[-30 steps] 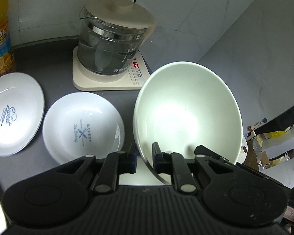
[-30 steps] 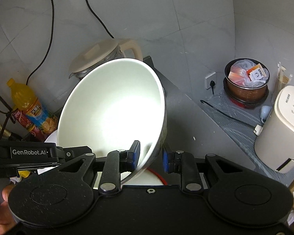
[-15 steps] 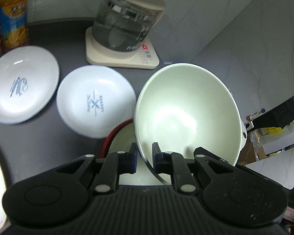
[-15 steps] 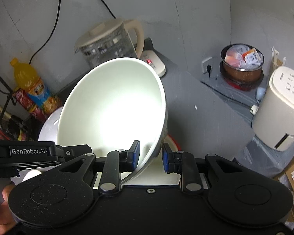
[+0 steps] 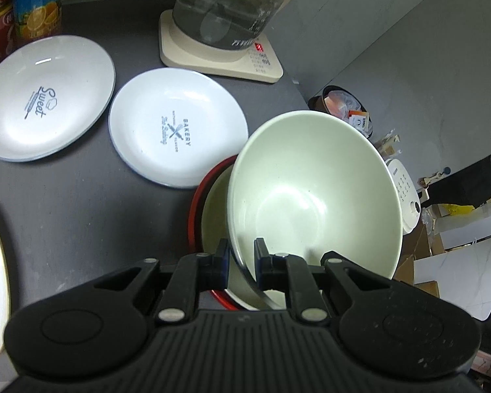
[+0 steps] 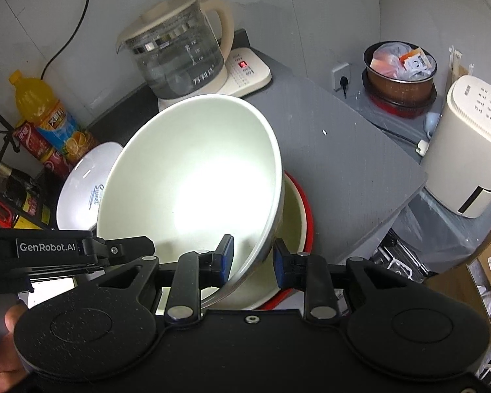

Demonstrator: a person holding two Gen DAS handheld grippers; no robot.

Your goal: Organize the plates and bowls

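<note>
A large pale green bowl (image 5: 314,193) is held tilted by its rim in both grippers. My left gripper (image 5: 240,263) is shut on one side of the rim. My right gripper (image 6: 252,258) straddles the opposite rim, jaws a little wider than before, the bowl (image 6: 193,177) between them. Under the bowl stands a red-rimmed bowl (image 5: 209,209), also in the right wrist view (image 6: 302,216). Two white plates lie on the dark counter: one marked "Bakery" (image 5: 176,127) and one marked "Sweet" (image 5: 45,98), also in the right wrist view (image 6: 85,183).
A glass kettle on a cream base (image 5: 226,16) stands at the back of the counter (image 5: 81,216). An orange juice bottle (image 6: 45,114) and cans are at the left. The counter's edge (image 6: 392,209) drops to a floor with a bin (image 6: 399,75) and a white appliance (image 6: 474,144).
Both grippers have lowered the pale green bowl towards the red-rimmed bowl and pulled back from the kettle. The right gripper's jaws have widened slightly.
</note>
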